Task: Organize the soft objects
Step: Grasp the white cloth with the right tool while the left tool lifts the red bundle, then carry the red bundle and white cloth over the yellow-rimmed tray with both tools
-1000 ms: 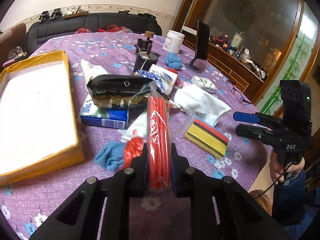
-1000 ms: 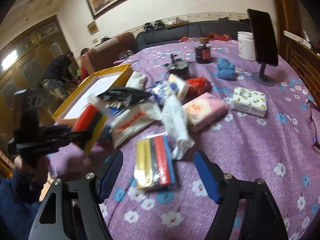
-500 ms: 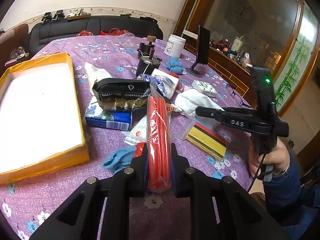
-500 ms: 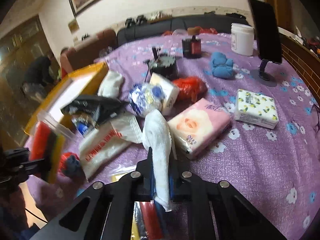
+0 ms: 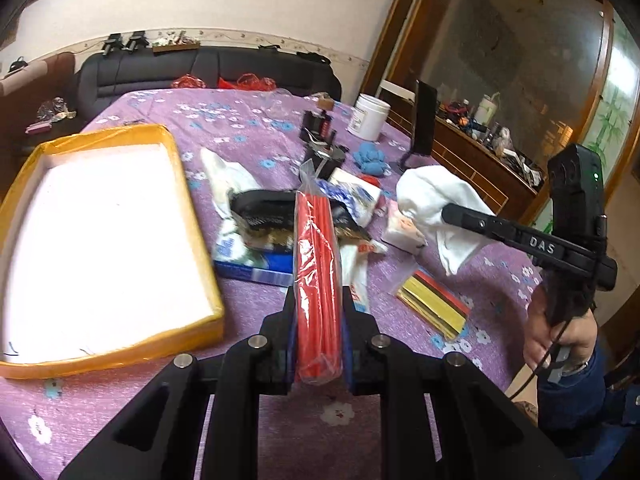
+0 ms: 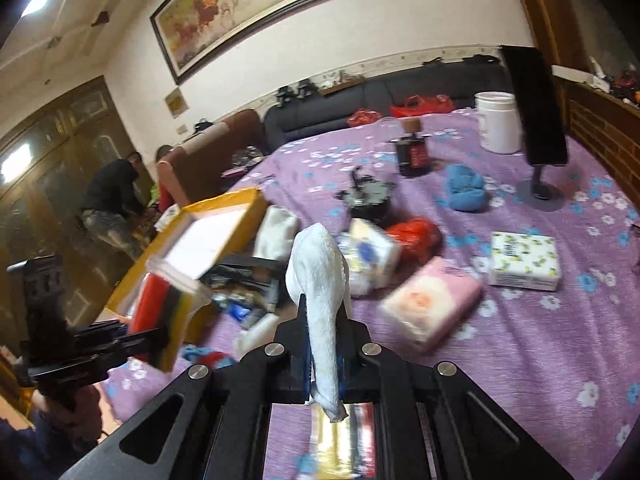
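Note:
My left gripper (image 5: 319,340) is shut on a clear bag of red, yellow and dark sheets (image 5: 318,280), held on edge above the purple flowered table (image 5: 248,128). The same bag (image 6: 166,316) shows at the left of the right wrist view, in the left gripper (image 6: 160,338). My right gripper (image 6: 323,354) is shut on a white towel (image 6: 320,276), lifted off the table. In the left wrist view that towel (image 5: 436,204) hangs from the right gripper (image 5: 446,212). A yellow-edged box with a white floor (image 5: 92,240) lies at the left.
A second bag of coloured sheets (image 5: 434,304) lies under the right gripper. Tissue packs (image 6: 432,304), a patterned pack (image 6: 524,260), a blue cloth (image 6: 466,188), a red bag (image 6: 416,234), a black pouch (image 5: 264,210), a white tub (image 6: 498,126) and a phone stand (image 6: 538,120) crowd the table. A person crouches beyond it.
My right gripper went from open over the second bag of sheets to shut on the white towel and lifted it. My left gripper rose slightly with its bag.

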`<state>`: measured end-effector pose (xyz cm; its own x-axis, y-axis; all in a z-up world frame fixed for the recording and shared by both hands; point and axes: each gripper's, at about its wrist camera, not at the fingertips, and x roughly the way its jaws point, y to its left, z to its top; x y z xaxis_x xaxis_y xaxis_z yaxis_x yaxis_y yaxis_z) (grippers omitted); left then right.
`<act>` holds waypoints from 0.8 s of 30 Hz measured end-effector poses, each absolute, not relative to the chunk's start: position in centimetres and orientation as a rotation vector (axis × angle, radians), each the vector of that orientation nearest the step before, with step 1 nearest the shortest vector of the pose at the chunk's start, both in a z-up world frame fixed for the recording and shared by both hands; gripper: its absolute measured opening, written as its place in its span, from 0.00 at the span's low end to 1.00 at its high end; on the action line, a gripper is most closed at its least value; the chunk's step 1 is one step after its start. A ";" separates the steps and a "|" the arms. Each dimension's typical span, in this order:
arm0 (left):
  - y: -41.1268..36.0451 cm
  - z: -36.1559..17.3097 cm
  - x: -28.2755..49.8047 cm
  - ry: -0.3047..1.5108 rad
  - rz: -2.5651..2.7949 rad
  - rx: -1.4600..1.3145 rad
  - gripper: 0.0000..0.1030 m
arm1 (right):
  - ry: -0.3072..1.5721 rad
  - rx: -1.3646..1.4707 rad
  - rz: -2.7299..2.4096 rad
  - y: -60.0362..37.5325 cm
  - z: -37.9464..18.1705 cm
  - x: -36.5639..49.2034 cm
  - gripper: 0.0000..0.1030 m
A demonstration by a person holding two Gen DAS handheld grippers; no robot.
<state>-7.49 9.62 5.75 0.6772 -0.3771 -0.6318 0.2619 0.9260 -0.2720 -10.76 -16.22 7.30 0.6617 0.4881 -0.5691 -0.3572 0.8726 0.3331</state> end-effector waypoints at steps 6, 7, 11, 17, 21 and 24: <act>11.2 6.2 -7.8 0.723 -0.323 -0.175 0.16 | 0.692 0.217 0.558 -13.7 8.7 -10.6 0.09; 11.4 6.3 -7.9 0.720 -0.319 -0.178 0.16 | 0.691 0.217 0.567 -13.4 8.9 -10.5 0.09; 12.6 6.7 -8.1 0.703 -0.298 -0.193 0.16 | 0.693 0.206 0.614 -11.2 9.7 -10.2 0.10; 14.5 7.1 -8.3 0.684 -0.278 -0.208 0.16 | 0.708 0.190 0.661 -8.1 10.2 -9.5 0.10; 15.7 7.5 -8.4 0.667 -0.264 -0.220 0.16 | 0.719 0.191 0.684 -6.7 10.4 -9.1 0.10; 16.7 7.8 -8.3 0.661 -0.255 -0.232 0.16 | 0.722 0.185 0.698 -5.4 10.7 -8.8 0.10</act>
